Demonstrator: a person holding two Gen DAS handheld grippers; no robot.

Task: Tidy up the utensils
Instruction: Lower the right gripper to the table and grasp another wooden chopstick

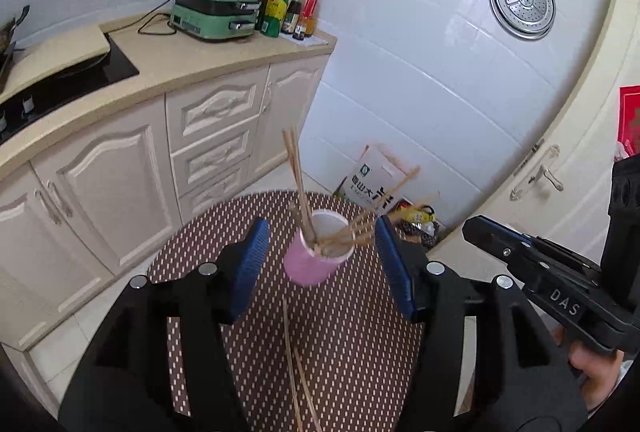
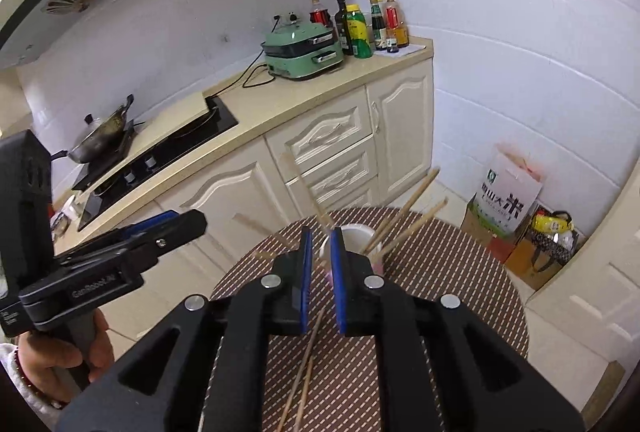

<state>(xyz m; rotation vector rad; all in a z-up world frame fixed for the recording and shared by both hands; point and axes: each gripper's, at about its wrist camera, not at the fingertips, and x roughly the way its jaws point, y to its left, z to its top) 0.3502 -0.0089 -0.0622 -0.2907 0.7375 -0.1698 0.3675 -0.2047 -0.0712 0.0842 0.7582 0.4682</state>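
Left gripper (image 1: 320,248) is hanging released around the pink cup (image 1: 314,260). Right gripper (image 2: 320,272) is nearly clenched, grasping nothing I can tell. Bumping could tip the cup, spilling chopsticks (image 1: 298,184) onto the bench (image 1: 352,332).

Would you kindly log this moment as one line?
left gripper: open, around pink cup | right gripper: nearly shut, empty | chopsticks: two on table

Slim wooden chopsticks (image 1: 300,188) stand in a matt pink paper cup (image 1: 310,266) on a woven brown table mat (image 1: 352,352); behind the cup, glossy white wall tiles (image 1: 420,72).
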